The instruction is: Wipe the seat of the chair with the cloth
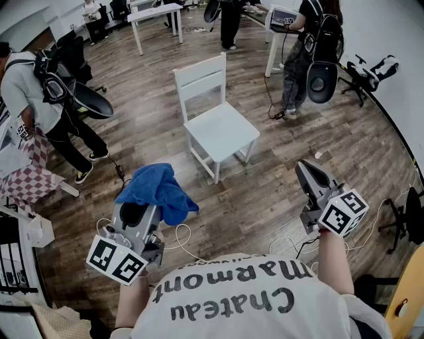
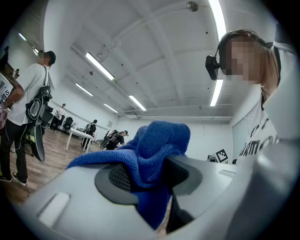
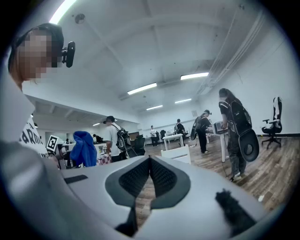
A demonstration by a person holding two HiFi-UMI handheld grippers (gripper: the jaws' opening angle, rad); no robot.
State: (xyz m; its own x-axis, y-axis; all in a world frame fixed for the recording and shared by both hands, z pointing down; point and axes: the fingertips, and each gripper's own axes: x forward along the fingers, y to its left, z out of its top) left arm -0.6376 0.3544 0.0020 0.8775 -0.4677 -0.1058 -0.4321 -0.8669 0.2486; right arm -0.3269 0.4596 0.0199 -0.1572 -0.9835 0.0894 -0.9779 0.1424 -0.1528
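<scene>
A white wooden chair point(image 1: 218, 122) stands on the floor ahead of me, its seat bare. My left gripper point(image 1: 140, 215) at lower left is shut on a blue cloth point(image 1: 159, 192), which bunches up above the jaws and hangs to the right. In the left gripper view the blue cloth point(image 2: 157, 157) is pinched between the two dark pads and blocks the view ahead. My right gripper point(image 1: 310, 173) at lower right is shut with nothing in it. The chair point(image 3: 177, 153) shows small beyond its closed tips, and the cloth point(image 3: 84, 149) shows at the left.
Several people with backpacks stand around: one at left point(image 1: 40, 99), others at the back point(image 1: 311, 46). White tables point(image 1: 156, 16) stand at the far end. Cables point(image 1: 179, 235) lie on the wood floor near my feet. An office chair point(image 1: 371, 73) is at far right.
</scene>
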